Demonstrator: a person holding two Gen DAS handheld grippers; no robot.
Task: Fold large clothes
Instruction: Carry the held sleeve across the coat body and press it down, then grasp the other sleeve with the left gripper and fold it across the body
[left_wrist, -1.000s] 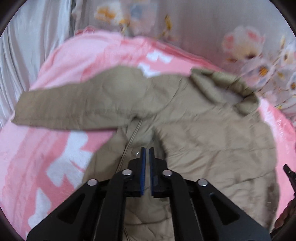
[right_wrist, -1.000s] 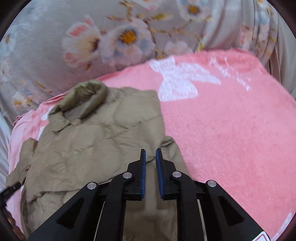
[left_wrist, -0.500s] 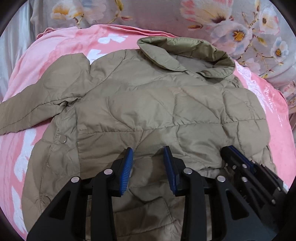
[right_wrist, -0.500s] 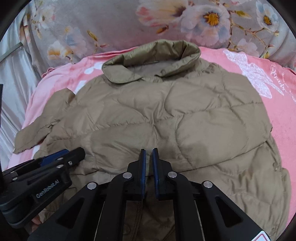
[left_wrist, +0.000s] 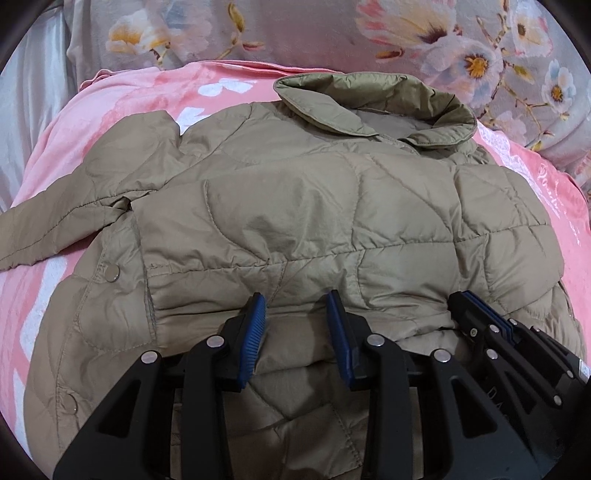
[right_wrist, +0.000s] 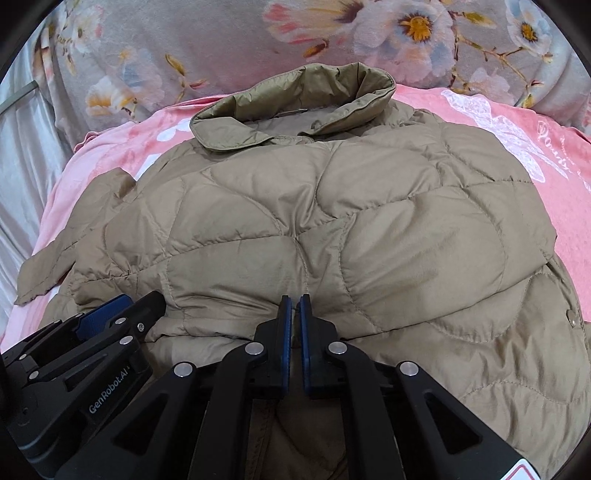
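Observation:
A tan quilted jacket (left_wrist: 314, 206) lies on a pink blanket, collar (left_wrist: 388, 107) at the far side, one half folded over the body; it also fills the right wrist view (right_wrist: 332, 221). One sleeve (left_wrist: 55, 225) sticks out to the left. My left gripper (left_wrist: 297, 306) is open, its jaws either side of the folded edge. My right gripper (right_wrist: 294, 306) is shut on that same folded edge; it also shows in the left wrist view (left_wrist: 469, 306). The left gripper shows at lower left of the right wrist view (right_wrist: 110, 314).
The pink blanket (left_wrist: 110, 107) with white patterns covers the bed (right_wrist: 554, 155). A grey floral cover (left_wrist: 443, 44) rises behind the collar (right_wrist: 369, 44). Pale curtain fabric (right_wrist: 22, 155) hangs at the left.
Both grippers carried the jacket's half over the body and came together at the folded edge. The left gripper opened and let go. The right stayed shut.

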